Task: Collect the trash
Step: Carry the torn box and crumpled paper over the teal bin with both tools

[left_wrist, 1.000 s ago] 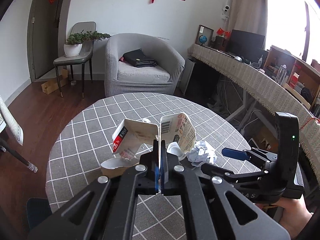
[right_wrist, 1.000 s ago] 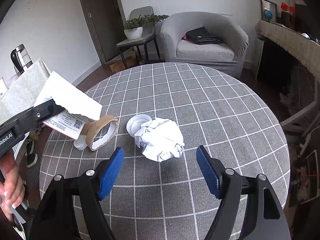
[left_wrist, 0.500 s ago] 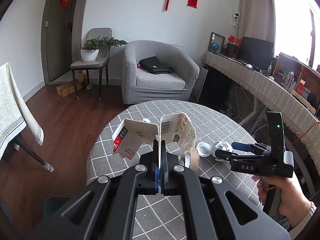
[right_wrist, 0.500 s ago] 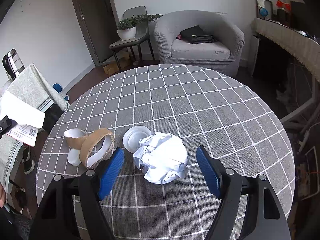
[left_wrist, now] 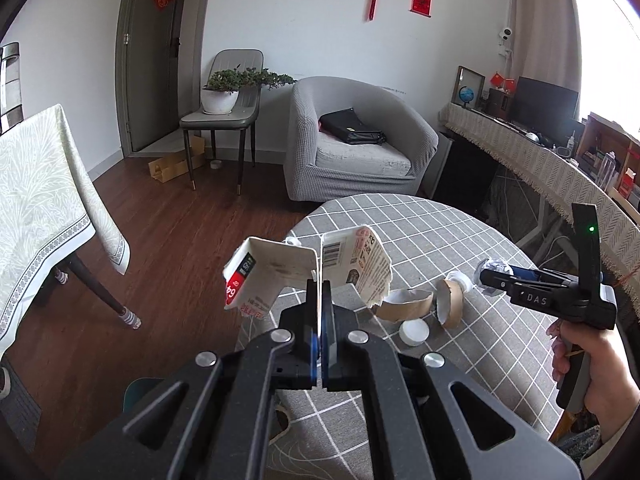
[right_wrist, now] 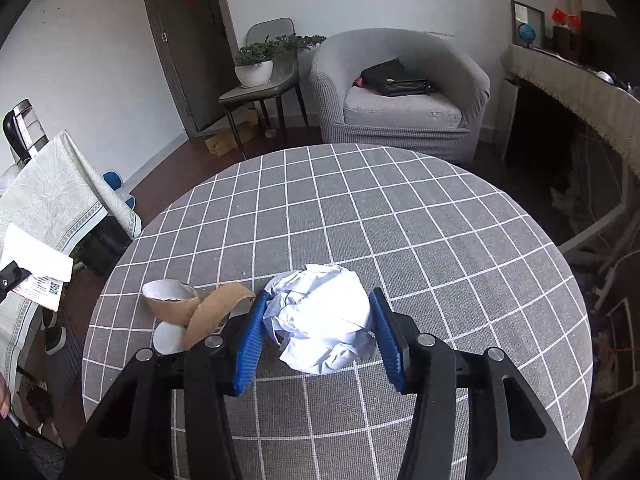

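My right tongs (right_wrist: 317,330) hide the white cap (right_wrist: 168,338) partly; the crumpled paper ball (left_wrist: 496,270) is mostly hidden in my left view.
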Available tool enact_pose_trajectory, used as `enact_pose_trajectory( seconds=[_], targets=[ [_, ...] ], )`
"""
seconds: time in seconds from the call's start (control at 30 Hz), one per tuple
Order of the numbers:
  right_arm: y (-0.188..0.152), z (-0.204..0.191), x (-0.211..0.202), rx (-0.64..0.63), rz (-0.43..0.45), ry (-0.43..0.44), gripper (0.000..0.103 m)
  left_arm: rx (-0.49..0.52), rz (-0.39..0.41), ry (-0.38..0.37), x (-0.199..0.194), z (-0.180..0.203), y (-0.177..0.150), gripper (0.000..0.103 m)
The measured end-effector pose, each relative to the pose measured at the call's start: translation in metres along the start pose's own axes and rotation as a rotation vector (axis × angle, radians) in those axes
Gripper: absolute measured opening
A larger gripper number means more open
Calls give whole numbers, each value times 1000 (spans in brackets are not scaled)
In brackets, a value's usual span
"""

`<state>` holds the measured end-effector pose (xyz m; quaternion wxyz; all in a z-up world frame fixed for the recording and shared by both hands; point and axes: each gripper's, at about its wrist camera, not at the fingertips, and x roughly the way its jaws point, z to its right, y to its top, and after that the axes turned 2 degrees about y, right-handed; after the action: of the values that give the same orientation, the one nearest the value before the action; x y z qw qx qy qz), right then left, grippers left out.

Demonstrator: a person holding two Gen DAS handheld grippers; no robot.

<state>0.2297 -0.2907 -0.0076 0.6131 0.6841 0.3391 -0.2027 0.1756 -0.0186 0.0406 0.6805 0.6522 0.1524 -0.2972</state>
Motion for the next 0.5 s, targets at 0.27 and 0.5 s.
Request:
enact_pose_trajectory(
  seconds=[0.27,0.5],
  targets=[
    [14,-36,-12,-32,41,60,51,-9,-67,73,8,-32,-26,2],
    [20,-77,-16,-84,58,151,51,-9,-151,150,29,-64,-53,2]
  ],
)
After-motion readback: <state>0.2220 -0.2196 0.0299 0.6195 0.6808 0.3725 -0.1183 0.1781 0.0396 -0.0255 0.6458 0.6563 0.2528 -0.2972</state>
